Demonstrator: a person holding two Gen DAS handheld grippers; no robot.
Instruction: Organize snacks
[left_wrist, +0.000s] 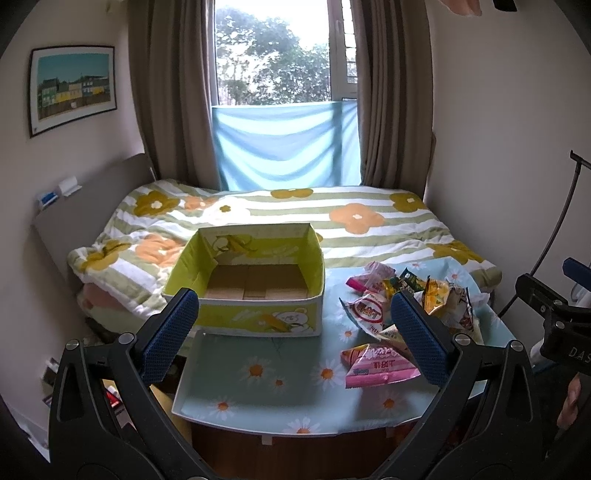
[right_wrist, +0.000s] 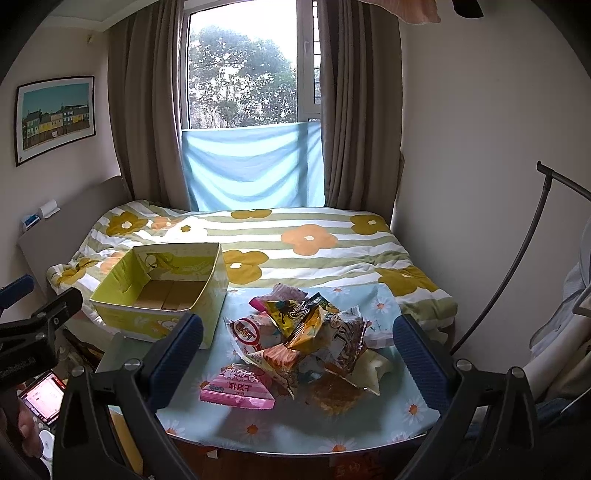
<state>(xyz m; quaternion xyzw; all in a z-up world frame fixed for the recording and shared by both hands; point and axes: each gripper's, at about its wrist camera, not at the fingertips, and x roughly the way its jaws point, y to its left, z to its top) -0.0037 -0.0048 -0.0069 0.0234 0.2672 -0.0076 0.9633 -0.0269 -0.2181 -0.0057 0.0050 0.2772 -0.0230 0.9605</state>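
i have both the left gripper (left_wrist: 291, 334) and the right gripper (right_wrist: 297, 349) spread wide, holding nothing. the snack pile (right_wrist: 306, 339) sits on the daisy-print table (left_wrist: 258, 387), right of the yellow box (left_wrist: 247, 280), whose inside looks empty from here.

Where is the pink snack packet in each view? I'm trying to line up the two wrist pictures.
Left wrist: pink snack packet lies lower right on the table, just inside the right finger.
Right wrist: pink snack packet lies lower centre, at the pile's near left edge.
Shared landmark: yellow box, left of the packet in both.
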